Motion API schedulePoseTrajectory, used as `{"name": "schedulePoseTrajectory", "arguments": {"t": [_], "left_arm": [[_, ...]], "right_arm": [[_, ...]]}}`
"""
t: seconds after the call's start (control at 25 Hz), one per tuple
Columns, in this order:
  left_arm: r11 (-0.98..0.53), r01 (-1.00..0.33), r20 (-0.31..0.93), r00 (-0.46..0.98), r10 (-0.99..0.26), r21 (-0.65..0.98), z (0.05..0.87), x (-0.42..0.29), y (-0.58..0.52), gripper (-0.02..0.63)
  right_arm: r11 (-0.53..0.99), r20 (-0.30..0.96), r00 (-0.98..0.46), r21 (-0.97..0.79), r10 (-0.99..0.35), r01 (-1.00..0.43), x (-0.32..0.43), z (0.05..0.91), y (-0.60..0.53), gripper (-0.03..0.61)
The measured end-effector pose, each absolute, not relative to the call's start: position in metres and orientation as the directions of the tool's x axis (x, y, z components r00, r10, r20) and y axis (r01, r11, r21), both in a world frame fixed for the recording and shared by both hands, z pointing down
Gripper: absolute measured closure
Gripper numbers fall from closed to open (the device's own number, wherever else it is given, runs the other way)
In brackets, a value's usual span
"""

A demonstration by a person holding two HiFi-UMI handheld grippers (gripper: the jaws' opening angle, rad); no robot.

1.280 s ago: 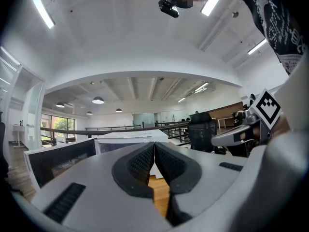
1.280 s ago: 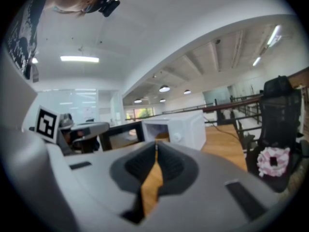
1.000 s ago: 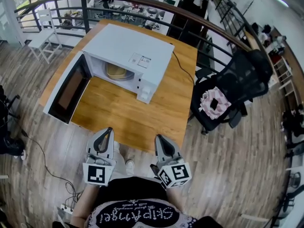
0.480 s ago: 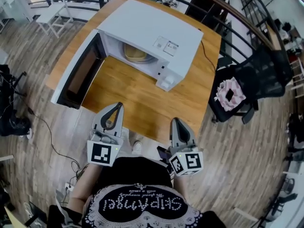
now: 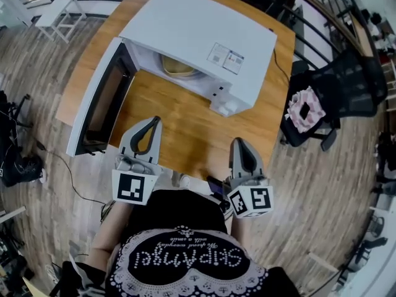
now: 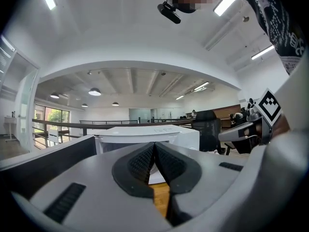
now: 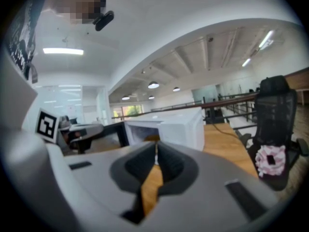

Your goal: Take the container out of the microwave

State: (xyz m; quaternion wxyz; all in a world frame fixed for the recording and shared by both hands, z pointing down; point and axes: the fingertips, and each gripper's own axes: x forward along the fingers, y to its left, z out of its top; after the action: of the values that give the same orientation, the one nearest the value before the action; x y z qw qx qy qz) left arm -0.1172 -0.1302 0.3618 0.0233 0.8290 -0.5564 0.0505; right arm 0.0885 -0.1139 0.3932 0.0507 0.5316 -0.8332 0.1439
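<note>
White microwave (image 5: 185,23), top label (image 5: 226,56) unreadable, container (image 5: 176,68) inside, door (image 5: 102,101) open

Clear way into the open microwave (image 5: 198,36)
Its door (image 5: 101,104) stands swung wide at the left, walling off that side. Bare wooden surface (image 5: 182,127) lies in front of the unblocked cavity, and an office chair (image 5: 340,85) crowds the surface's right edge.

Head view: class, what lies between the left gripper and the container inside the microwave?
Only bare wooden table, up to the open microwave where the container sits. Nothing blocks the left gripper. The head view shows this.
</note>
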Motion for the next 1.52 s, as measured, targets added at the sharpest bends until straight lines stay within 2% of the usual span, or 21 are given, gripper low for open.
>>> {"name": "schedulePoseTrajectory", "arguments": {"t": [0.68, 1.0, 1.52], "left_arm": [[-0.479, -0.878, 0.138, 0.477, -0.868, 0.016, 0.378, -0.133, -0.180, 0.588], [-0.500, -0.866, 0.123, 0.496, -0.859, 0.000, 0.372, -0.122, -0.183, 0.588], [-0.456, -0.890, 0.114, 0.451, -0.885, -0.016, 0.361, -0.106, -0.184, 0.588]], "right_arm": [[0.259, 0.277, -0.300, -0.175, -0.913, -0.950, 0.077, 0.404, -0.142, 0.545], [0.212, 0.270, -0.251, -0.168, -0.930, -0.963, 0.098, 0.402, -0.136, 0.545], [0.245, 0.247, -0.282, -0.170, -0.927, -0.954, 0.127, 0.391, -0.148, 0.545]]}}
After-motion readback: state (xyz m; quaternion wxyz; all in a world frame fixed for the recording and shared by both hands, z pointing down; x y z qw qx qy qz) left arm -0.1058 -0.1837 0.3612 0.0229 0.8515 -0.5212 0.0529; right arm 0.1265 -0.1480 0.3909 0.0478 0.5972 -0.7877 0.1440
